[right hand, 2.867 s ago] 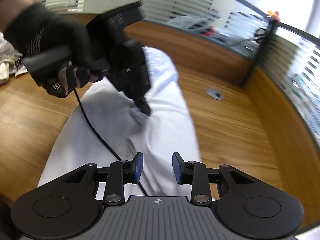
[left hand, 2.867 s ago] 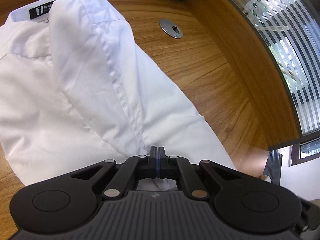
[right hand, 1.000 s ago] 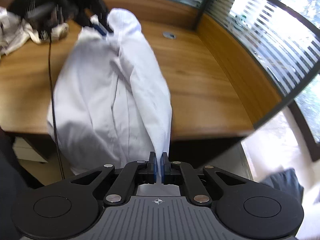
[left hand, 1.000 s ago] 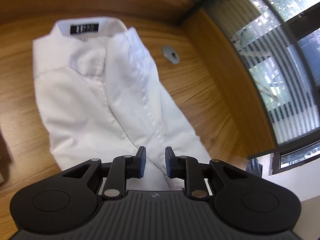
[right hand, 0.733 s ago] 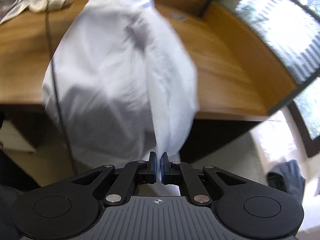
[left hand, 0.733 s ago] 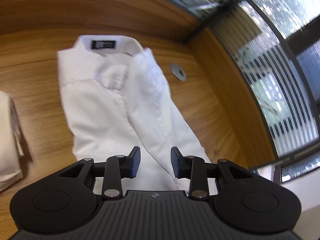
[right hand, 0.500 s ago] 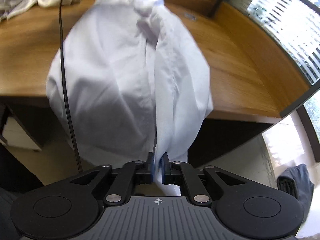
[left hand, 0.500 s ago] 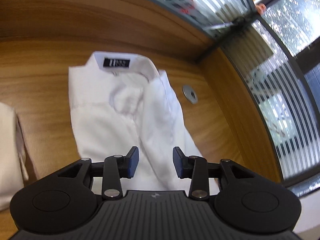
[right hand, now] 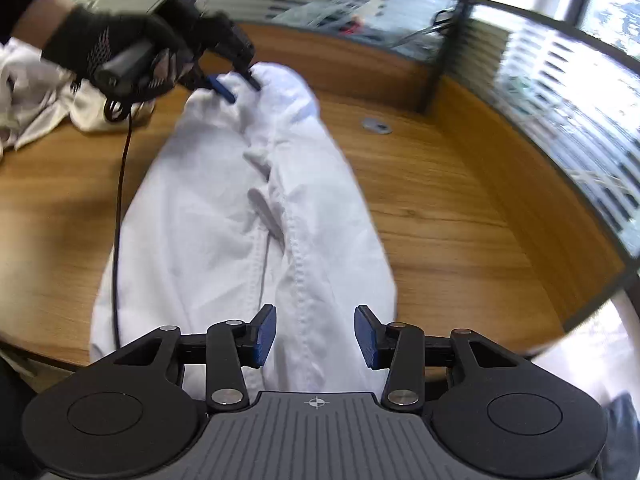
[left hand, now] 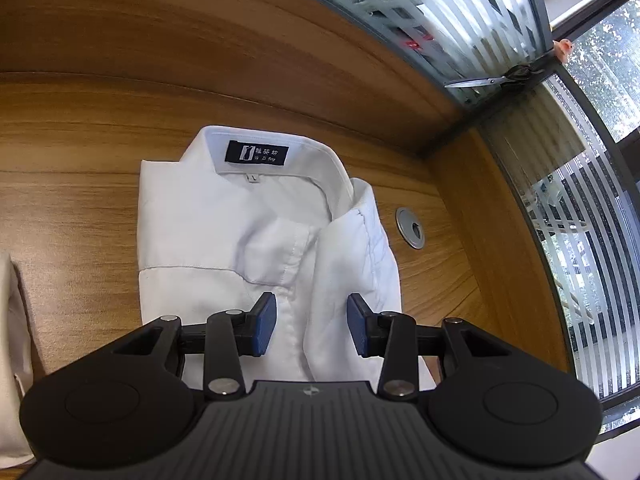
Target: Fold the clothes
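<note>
Left wrist: white shirt flat on wooden desk, collar toward striped glass partition; left gripper open, empty. Right wrist: right gripper opening over shirt hem, pads clear.

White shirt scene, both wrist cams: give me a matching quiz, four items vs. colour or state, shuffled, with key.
Column 1:
1. white shirt
2. collar label
3. cable grommet
4. right tongs

Column 2:
A. round, silver, set in the wooden desk to the right of the collar
B. lying along the desk, sides folded in
C. dark rectangle with light print
D. opening, blue pads apart, cloth between them but not pinched

Pairs: 1-B, 2-C, 3-A, 4-D
</note>
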The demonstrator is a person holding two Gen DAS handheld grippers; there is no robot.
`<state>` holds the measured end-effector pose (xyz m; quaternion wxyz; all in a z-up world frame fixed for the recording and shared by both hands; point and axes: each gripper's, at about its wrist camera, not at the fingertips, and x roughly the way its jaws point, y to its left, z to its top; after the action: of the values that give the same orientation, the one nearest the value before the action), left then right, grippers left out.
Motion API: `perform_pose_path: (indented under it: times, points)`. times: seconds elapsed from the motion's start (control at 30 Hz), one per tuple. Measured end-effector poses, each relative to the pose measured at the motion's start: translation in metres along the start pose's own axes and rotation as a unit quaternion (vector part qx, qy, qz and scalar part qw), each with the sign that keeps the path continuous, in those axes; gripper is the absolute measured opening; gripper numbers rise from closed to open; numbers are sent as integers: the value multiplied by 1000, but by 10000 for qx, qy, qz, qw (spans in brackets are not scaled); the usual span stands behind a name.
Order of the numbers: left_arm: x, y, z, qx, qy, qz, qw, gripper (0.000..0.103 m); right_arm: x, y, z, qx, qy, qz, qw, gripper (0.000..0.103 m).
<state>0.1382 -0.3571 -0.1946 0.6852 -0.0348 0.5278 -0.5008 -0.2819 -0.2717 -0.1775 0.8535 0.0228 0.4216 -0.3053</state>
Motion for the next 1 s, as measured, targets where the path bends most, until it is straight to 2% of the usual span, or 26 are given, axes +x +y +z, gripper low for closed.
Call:
perform_pose_path:
  times: [0.03, 0.07, 0.1, 0.17, 0.23, 0.33, 0.4, 0.5, 0.57, 0.63, 0.83, 0.93, 0.97, 1.0]
  points:
    - [1, 0, 1, 13, -2, 0, 10000, 38, 7, 0, 0, -49, 89, 49, 9999, 44]
    - [1, 0, 2, 34, -31, -12, 10000, 16, 12, 1, -1, -84, 188, 126, 9997, 38]
    - [0, -2, 3, 66, -80, -53, 9999, 1, 16, 3, -1, -129, 258, 194, 9994, 23]
    - [-5, -6, 7, 151, -207, -181, 9995, 0, 19, 8, -2, -223, 346, 124, 9991, 4]
    - [-11, -16, 13, 306, -311, -258, 9987, 0, 11, 6, 3, -193, 262, 6, 9995, 4]
    - [-23, -33, 27, 487, -385, -422, 9972, 0, -13, 11, 19, -428, 80, -224, 9988, 3]
    - [-28, -42, 35, 666, -381, -363, 9964, 0, -30, 19, 32, -761, 55, -285, 9967, 4]
    - [-21, -36, 36, 875, -208, -19, 9959, 0, -32, 36, 39, -1129, 238, -4, 9933, 4]
    - [-6, -22, 28, 884, 31, 304, 9956, 1, -16, 47, 30, -1244, 419, 228, 9911, 4]
    - [5, -9, 22, 822, 158, 455, 9955, 1, 0, 58, 21, -1341, 605, 465, 9880, 4]
    - [15, -2, 17, 908, 52, 389, 9951, 3, 24, 63, 7, -1388, 666, 797, 9849, 9]
    - [15, 0, 17, 904, -1, 338, 9953, 5, 18, 57, 4, -1380, 584, 950, 9841, 12]
    - [13, 1, 17, 871, -13, 308, 9957, 5, 16, 55, 3, -1377, 558, 1001, 9838, 17]
    - [9, 1, 18, 842, -39, 284, 9960, 10, 10, 52, 5, -1283, 486, 1110, 9843, 20]
